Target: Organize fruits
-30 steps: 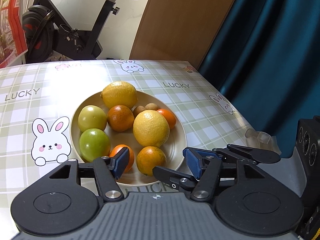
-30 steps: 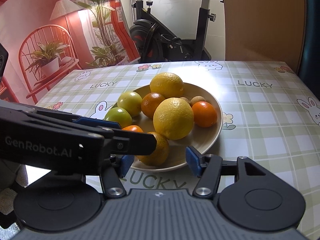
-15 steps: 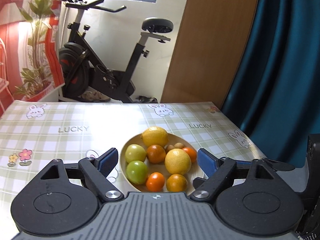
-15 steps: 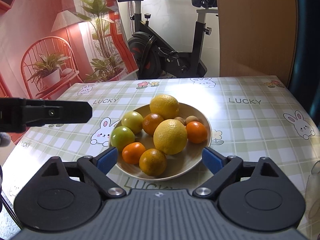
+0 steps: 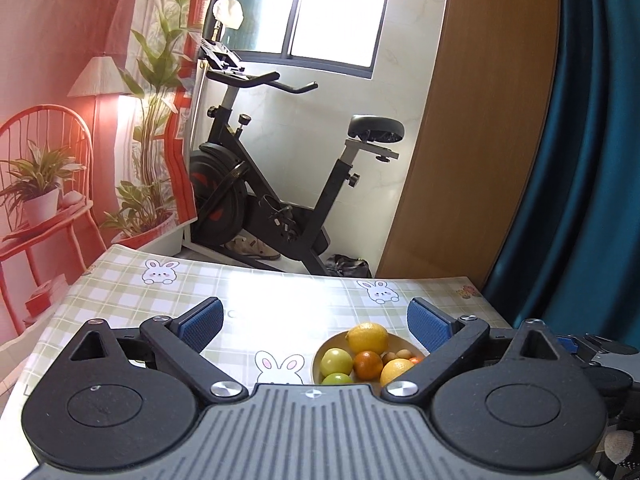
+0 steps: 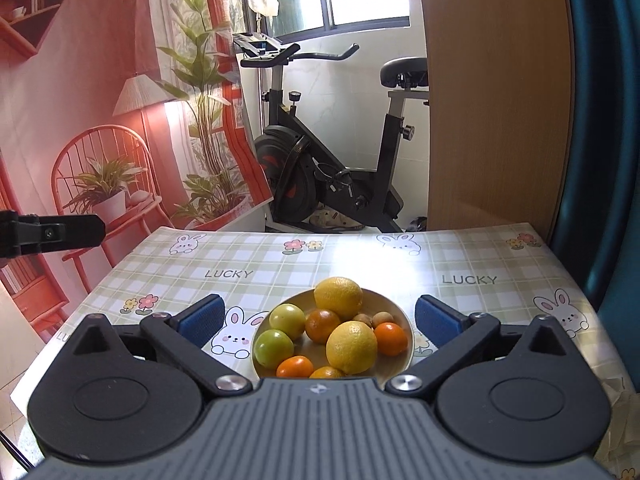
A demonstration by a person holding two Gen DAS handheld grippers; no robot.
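A cream plate (image 6: 400,314) (image 5: 325,350) on the checked tablecloth holds two yellow lemons (image 6: 351,347) (image 5: 367,338), two green fruits (image 6: 274,347), several oranges (image 6: 322,325) and small brown fruits (image 6: 381,317). My right gripper (image 6: 318,316) hangs above and in front of the plate, its jaws opening wide with nothing between the blue pads. My left gripper (image 5: 316,322) is also raised, jaws opening, nothing held; the plate sits low between them. The left gripper's finger (image 6: 52,234) pokes in at the left edge of the right wrist view.
The table (image 6: 460,264) has a bunny and LUCKY print. Behind it stand an exercise bike (image 6: 332,168), a wooden panel (image 6: 492,100) and a teal curtain (image 5: 580,160). A red printed backdrop (image 6: 100,120) covers the left wall. Crumpled plastic (image 6: 620,420) lies near the right edge.
Both grippers rose and pulled back from the plate while their jaws spread wide. The plate now looks smaller and lower in both views; the left view tilted up toward the room.
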